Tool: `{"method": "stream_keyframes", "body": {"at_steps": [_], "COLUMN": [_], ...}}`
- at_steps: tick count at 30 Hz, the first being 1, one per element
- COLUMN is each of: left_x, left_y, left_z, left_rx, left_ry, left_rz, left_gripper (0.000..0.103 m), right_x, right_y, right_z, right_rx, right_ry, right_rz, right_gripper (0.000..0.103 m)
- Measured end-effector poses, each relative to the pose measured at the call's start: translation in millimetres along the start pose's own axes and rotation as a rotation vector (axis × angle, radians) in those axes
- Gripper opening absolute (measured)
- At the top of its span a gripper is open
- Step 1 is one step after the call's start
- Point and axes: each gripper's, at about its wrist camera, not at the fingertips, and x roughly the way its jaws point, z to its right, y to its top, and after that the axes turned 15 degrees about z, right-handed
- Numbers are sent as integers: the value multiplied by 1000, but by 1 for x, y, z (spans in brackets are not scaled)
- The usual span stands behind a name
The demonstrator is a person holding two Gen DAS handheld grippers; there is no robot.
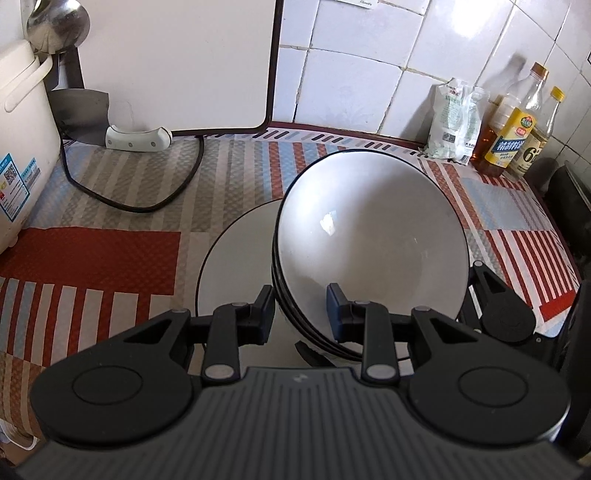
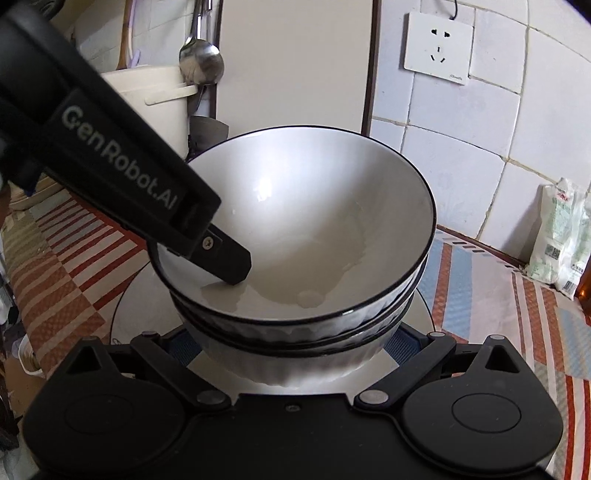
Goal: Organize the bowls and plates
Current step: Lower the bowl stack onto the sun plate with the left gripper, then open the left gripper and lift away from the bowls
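Pinching the bowl stack's [image 1: 369, 236] near rim, the left gripper [image 1: 301, 314] fingers could tip it off the plate [image 1: 236, 266]; the right gripper [image 2: 291, 347] fingers clamp its base.

Glossy white glazed ceramic bowls with black rims [image 2: 295, 229]; matt woven striped cloth on the table [image 1: 110, 206]; shiny metal ladle [image 1: 55, 26], upper left.

Black gripper [image 2: 236, 269], white "GenRobot.AI" lettering, screw

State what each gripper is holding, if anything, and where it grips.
Left gripper: stack of bowls, pinched at the near rim, one finger inside. Right gripper: same stack, jaws straddling its lower body; contact cannot be told.
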Motion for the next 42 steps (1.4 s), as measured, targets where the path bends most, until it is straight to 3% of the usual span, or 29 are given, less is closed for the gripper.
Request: {"method": "stream_keyframes", "body": {"at_steps": [5,9,16,24,35,42], "left_x": [-1,1,-2,-22,-69,-102], "left_y": [-1,3,2,9,15,16], "left_z": [7,-3,4,8,23,47], "left_rx": [57,2,23,75,-26,-49], "left_ry": [-8,-34,-17,-4,-1,11], "left_rz": [-4,-30,-27,10,52,68], "left_gripper": [28,29,29,30,31,31], "right_x": [4,19,-2,-39,-79,-119], "right_y": [-3,3,12,16,34,60], "right_z": [5,15,8,13,64,82], "right_rx": [26,92,11,23,189,197], "right_ry": [-1,-16,-50,-59,-167,-260], "right_rz": [-24,-108,-150,-125,-82,-49], "right_gripper": [101,101,101,101,101,101]}}
